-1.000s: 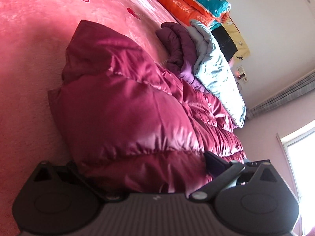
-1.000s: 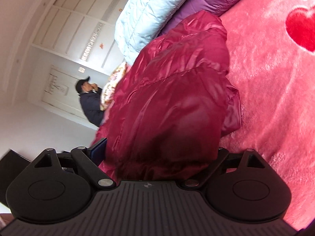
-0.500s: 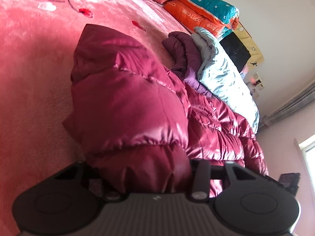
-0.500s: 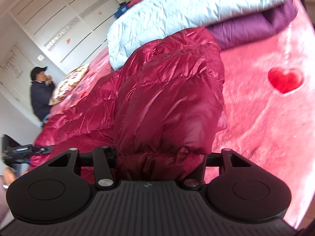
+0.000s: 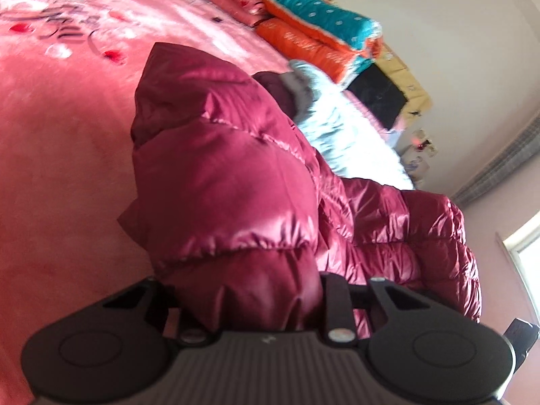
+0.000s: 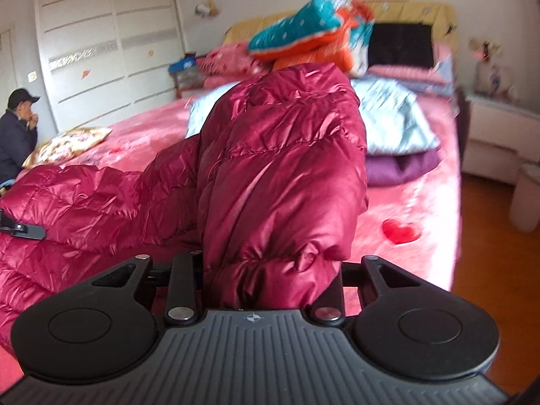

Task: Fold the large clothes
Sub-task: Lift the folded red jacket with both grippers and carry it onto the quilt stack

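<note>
While the pink bed [image 6: 428,202] fills most of both views, the crimson down jacket [image 6: 280,168] is the biggest thing on it, and each gripper has a sleeve-like bunch of it between its fingers. Seen from the right wrist, the jacket's body spreads flat over the bedspread toward 9 o'clock, and one puffy fold rises from the bottom centre up toward 12 o'clock. The right gripper [image 6: 266,290] is closed on the lower end of that fold: the fabric fills the whole gap, pressed against the fingers [image 6: 182,283] on both sides, so the jaws stand only as far apart as the bunched cloth allows. Seen from the left wrist, the left gripper [image 5: 249,303] grips another thick fold in the same way, the cloth wedged between its fingers [image 5: 337,303] and bulging up toward 12 o'clock, while the rest of the jacket trails off toward 3 o'clock. Beyond the jacket, at about 1 o'clock in the right view, lies a folded pale blue coat [image 6: 388,118] on top of a purple coat [image 6: 401,165]. Farther back, a stack of teal and orange quilts [image 6: 314,37] sits by the headboard. A person in a dark cap [image 6: 17,128] sits at the bed's edge at 9 o'clock. A red heart [image 6: 401,231] marks the bedspread at about 4 o'clock.
</note>
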The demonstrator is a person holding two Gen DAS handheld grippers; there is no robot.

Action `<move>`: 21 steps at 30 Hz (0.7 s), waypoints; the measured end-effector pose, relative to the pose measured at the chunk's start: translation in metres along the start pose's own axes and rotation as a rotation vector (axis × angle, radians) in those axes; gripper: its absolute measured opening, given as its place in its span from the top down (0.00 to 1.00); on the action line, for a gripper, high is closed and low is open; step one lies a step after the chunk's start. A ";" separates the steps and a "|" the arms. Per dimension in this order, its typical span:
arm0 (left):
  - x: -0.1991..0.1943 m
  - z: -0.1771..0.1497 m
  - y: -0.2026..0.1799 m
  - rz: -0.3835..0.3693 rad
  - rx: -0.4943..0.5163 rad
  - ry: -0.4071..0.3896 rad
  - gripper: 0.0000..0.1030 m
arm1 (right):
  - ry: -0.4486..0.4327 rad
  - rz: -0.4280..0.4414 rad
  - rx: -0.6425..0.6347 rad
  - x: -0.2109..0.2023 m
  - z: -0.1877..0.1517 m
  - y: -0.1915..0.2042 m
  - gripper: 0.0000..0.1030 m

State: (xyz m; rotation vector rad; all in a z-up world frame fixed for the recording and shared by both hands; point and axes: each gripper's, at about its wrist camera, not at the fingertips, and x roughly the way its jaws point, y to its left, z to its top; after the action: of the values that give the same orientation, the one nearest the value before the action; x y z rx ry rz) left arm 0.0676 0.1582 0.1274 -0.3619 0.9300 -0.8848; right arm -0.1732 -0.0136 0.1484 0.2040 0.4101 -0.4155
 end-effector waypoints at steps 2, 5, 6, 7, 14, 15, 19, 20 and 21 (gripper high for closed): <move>-0.009 0.001 -0.012 -0.021 0.025 -0.009 0.74 | -0.034 -0.031 -0.024 -0.016 0.002 -0.003 0.60; -0.024 0.007 -0.031 -0.060 0.057 -0.034 0.74 | -0.083 -0.067 -0.037 -0.046 0.006 -0.007 0.61; -0.029 0.010 -0.038 -0.071 0.071 -0.044 0.74 | -0.100 -0.076 -0.041 -0.054 0.009 -0.008 0.61; -0.034 0.014 -0.045 -0.083 0.086 -0.055 0.74 | -0.118 -0.085 -0.043 -0.064 0.010 -0.011 0.61; -0.064 0.053 -0.107 -0.147 0.199 -0.141 0.74 | -0.239 -0.121 -0.065 -0.102 0.054 -0.029 0.62; -0.067 0.060 -0.115 -0.154 0.216 -0.154 0.74 | -0.257 -0.124 -0.066 -0.105 0.065 -0.035 0.62; -0.063 0.100 -0.156 -0.185 0.274 -0.206 0.74 | -0.333 -0.144 -0.067 -0.107 0.112 -0.056 0.62; -0.060 0.112 -0.166 -0.193 0.288 -0.219 0.74 | -0.355 -0.157 -0.078 -0.105 0.125 -0.061 0.62; -0.058 0.120 -0.175 -0.201 0.305 -0.233 0.74 | -0.374 -0.169 -0.089 -0.101 0.138 -0.066 0.62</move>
State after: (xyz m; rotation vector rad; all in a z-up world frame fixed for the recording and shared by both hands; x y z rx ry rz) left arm 0.0616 0.0874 0.3355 -0.2904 0.5390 -1.1249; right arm -0.2384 -0.0757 0.3086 0.0029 0.0773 -0.5880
